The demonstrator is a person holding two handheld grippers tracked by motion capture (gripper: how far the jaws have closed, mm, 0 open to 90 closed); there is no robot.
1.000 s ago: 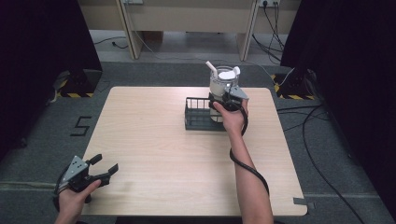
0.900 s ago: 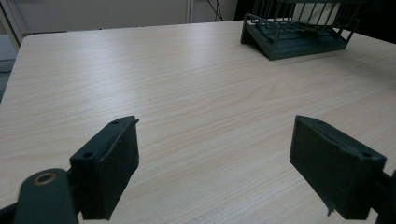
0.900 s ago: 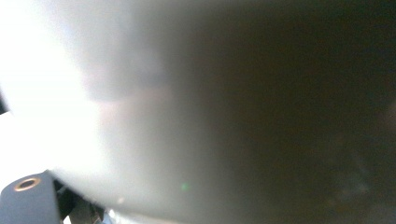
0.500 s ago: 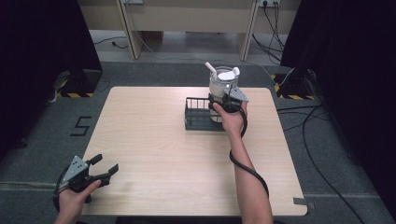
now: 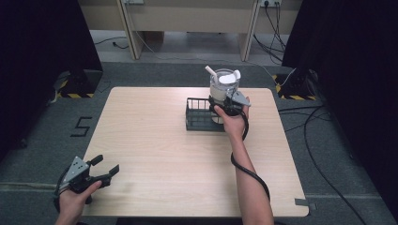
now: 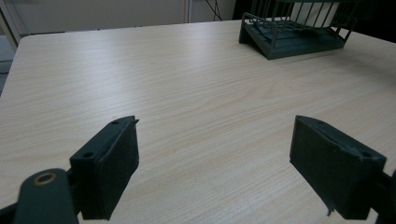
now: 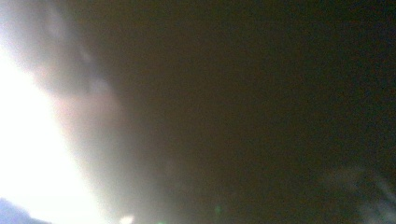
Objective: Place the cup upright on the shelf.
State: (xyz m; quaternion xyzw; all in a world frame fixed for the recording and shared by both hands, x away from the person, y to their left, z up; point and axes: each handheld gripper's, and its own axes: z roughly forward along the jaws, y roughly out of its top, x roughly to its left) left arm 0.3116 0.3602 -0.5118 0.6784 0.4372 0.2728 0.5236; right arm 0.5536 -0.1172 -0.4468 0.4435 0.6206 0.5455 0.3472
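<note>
A white container (image 5: 224,85) with white utensils sticking out stands in the right end of a dark wire rack (image 5: 199,116) at the far middle of the table. My right gripper (image 5: 221,102) is pressed up against the container's near side, its jaws hidden under the hand and grey plate. They have just been opening; whether the container is between them I cannot tell. The right gripper view is a dark blur with a bright patch at the left. My left gripper (image 5: 106,170) hovers at the table's near left corner, open (image 6: 215,154) with nothing between its jaws.
The light wooden table (image 5: 150,140) has bare wood between the rack (image 6: 289,39) and my left gripper. Cables lie on the grey floor to the right, and one trails from the right gripper along the forearm.
</note>
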